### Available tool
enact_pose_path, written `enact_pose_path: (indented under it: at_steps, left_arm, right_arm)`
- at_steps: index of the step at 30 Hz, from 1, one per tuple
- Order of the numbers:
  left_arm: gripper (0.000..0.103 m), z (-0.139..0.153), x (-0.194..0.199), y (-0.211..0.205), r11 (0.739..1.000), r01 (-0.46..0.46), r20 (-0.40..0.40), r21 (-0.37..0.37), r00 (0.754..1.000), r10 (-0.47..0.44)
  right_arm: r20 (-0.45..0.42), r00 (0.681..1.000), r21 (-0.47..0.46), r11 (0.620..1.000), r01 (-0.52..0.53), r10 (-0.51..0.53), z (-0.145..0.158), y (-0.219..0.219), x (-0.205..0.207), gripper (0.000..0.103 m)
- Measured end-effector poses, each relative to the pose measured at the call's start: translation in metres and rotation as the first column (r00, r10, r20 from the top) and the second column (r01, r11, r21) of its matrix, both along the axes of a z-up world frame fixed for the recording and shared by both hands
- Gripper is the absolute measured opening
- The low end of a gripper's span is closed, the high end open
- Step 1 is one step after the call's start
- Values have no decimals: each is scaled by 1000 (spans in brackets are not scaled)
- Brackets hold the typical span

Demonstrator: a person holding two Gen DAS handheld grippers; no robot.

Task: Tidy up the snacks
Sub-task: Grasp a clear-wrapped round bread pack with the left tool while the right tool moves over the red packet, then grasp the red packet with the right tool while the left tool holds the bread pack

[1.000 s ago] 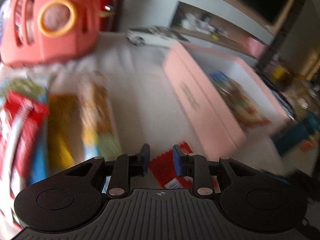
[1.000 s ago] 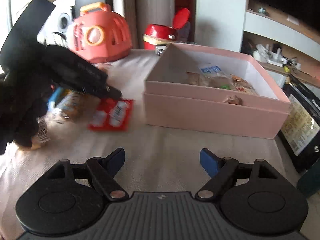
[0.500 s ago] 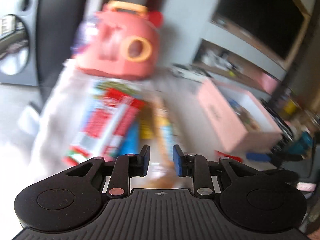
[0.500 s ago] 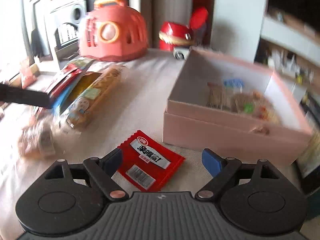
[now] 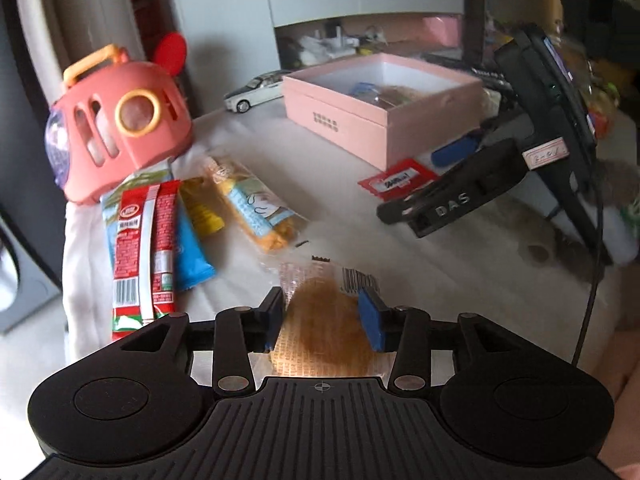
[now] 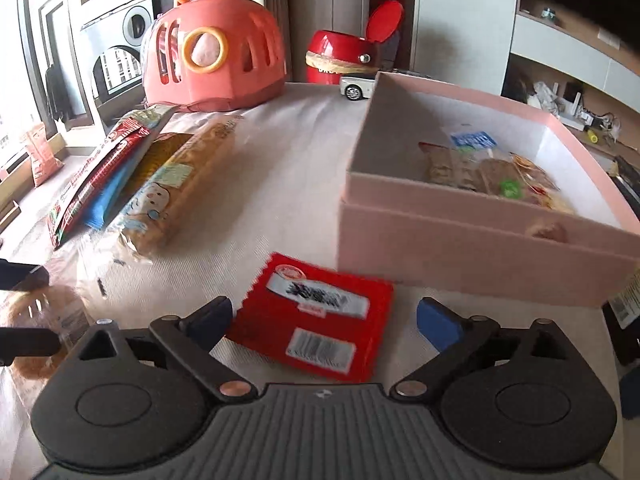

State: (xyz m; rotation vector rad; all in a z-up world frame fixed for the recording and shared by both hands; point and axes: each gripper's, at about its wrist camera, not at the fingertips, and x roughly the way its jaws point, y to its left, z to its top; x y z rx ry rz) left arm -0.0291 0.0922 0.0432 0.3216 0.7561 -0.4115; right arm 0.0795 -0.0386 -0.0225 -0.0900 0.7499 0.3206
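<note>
**Red packet and wrapped pastry, one gripper over each**

Clear plastic wrapping glints between the fingers of the left gripper [image 5: 326,316], and inside it sits a round brown pastry [image 5: 320,320] lying on the cloth-covered surface [image 5: 360,224]. The fingers flank the wrapper on both sides; whether they press it I cannot tell.

Over on the other side, the right gripper [image 6: 324,320] is spread wide, nothing in it, hovering above the red snack packet [image 6: 316,316], which lies flat just in front of the pink box [image 6: 460,252]. That box stands with no lid on it, and several wrapped snacks [image 6: 480,172] lie inside.

Further left a row of long packets lies side by side: the red-and-white one [image 5: 140,240], a blue one [image 5: 190,252], a yellow one [image 5: 200,208] and the clear-wrapped biscuit roll [image 5: 256,208].

Behind them stands the coral toy carrier [image 6: 212,48], with a red tin [image 6: 344,60], its lid up, and a white toy car [image 6: 356,84] at the far edge near the box.
</note>
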Motion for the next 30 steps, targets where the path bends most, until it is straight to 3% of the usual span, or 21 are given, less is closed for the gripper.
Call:
enact_pose_path:
  at_steps: [3,5,10,12,15,24,30]
  left_arm:
    - [52,-3,17,12,997,-50,-58,-59,997,47]
    - [63,-5,22,18,992,-94,-84,-86,993,87]
    - [65,-16,15,19,986,-107,-180,-131,980,82]
    - [66,-20,12,15,988,-105,-165,-113,983,85]
    - [59,-16,10,19,980,-128,-146,-150,984,106]
    - [52,-6,8,23,900,-226,-136,-372,973,188]
    - [51,-15,9,13,901,-211,-155,-379,974,163]
  right_arm:
    - [-7,1000,2,1000,-7,7,-1,-6,-2,103]
    - [-9,1000,1,1000,-13,13,-1,-9,-8,103]
    - [1,1000,3,1000,-15,15,-2,-15,-21,103]
    - [0,1000,1,1000,-8,8,-3,-15,-26,103]
    - [-12,1000,4,1000,-10,10,-2,-17,-28,103]
    - [-14,1000,29,1000,-4,5,3,-8,-20,103]
    - [-30,998,51,997,56,-55,4,7,4,101]
